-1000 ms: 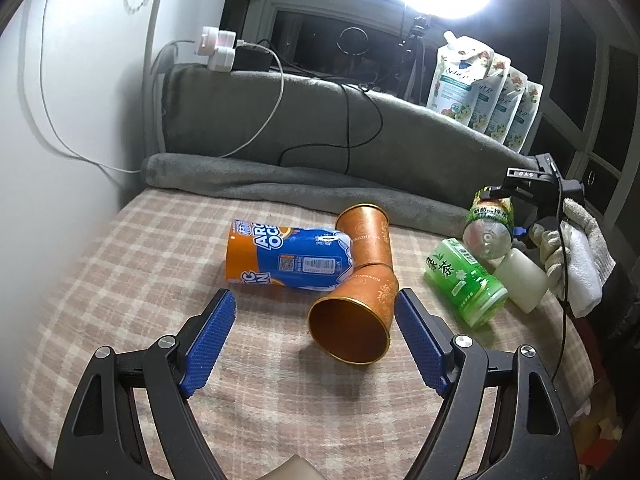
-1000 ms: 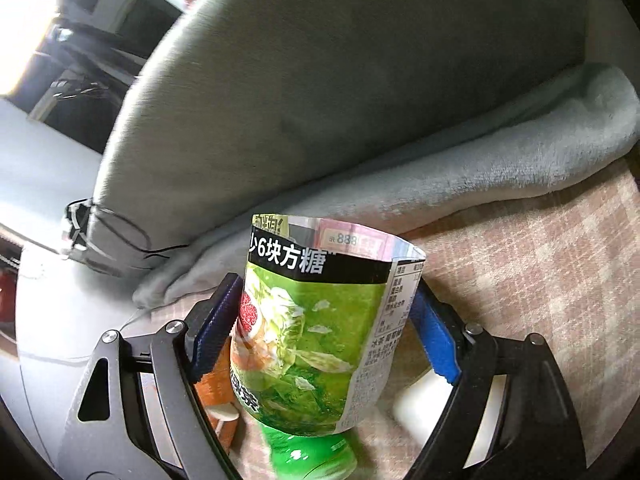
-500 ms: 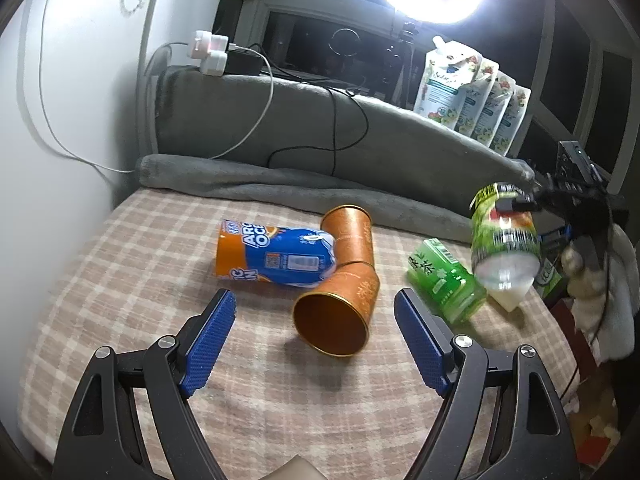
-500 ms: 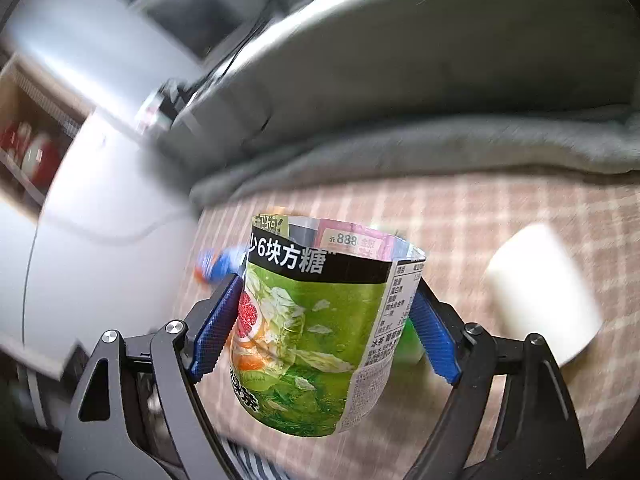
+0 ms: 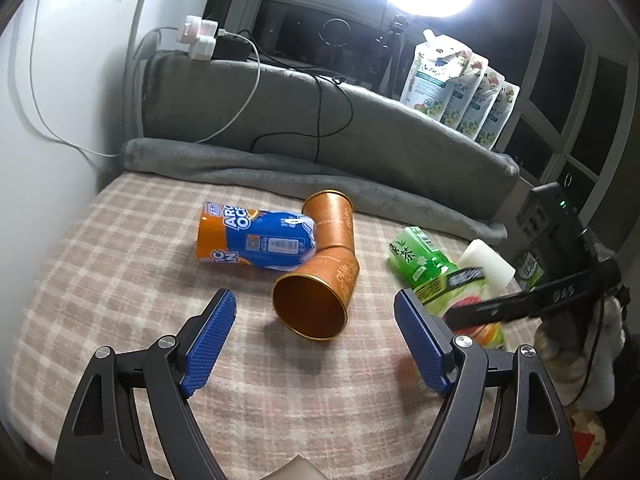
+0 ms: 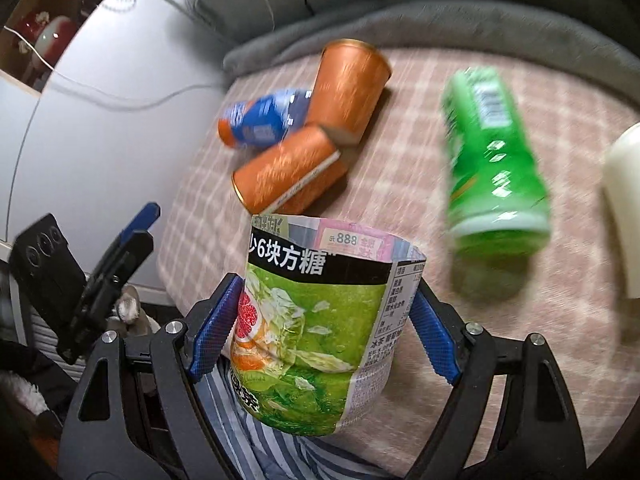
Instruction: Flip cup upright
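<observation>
My right gripper (image 6: 326, 320) is shut on a green-labelled cup (image 6: 316, 328) cut from a bottle, held above the front edge of the bed with its open rim pointing away from the camera. It also shows in the left wrist view (image 5: 468, 300), blurred, at the right. My left gripper (image 5: 316, 340) is open and empty, above the plaid blanket (image 5: 120, 280). A copper cup (image 5: 316, 296) lies on its side just ahead of it, mouth toward the camera. A second copper cup (image 5: 332, 220) lies behind it.
An orange-and-blue labelled cup (image 5: 256, 240) lies on its side left of the copper cups. A green cup (image 5: 420, 260) and a white cup (image 5: 486, 264) lie at the right. A grey rolled blanket (image 5: 320, 176) borders the far edge; a white wall stands at the left.
My right gripper has swung the green-labelled cup down and toward the front right of the bed, turning it. My left gripper has drawn back slightly and stays open.
</observation>
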The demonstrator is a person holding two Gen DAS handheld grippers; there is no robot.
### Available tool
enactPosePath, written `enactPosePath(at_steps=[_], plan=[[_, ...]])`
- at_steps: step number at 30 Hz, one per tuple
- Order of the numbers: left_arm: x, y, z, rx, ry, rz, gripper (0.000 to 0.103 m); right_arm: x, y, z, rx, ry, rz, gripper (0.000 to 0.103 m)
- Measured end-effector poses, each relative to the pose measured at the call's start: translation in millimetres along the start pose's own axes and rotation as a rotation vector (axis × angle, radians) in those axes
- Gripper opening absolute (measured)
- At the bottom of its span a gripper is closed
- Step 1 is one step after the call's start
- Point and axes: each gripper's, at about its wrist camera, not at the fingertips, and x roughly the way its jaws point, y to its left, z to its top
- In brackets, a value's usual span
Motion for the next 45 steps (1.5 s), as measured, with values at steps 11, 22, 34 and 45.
enactPosePath(at_steps=[11, 22, 34, 45], plan=[[6.4, 2.4, -1.6, -0.039, 0.054, -0.051, 0.082, 14.2, 1.6, 7.3, -0.003, 0.035, -0.011, 0.087], [22.1, -0.6, -1.7, -0.082, 0.150, -0.148, 0.082, -3.4, -3.6, 4.7, 0.011, -0.019, 0.013, 0.091], [55.3, -11.3, 2.0, -0.165, 0.329, -0.307, 0.082, -60.9, -1.5, -25.5, 0.000, -0.263, -0.118, 0.092], [93.5, -16.5, 0.9, -0.312, 0.463, -0.360, 0.082, -91.1, -25.2, -58.6, 0.080, -0.364, -0.143, 0.092]])
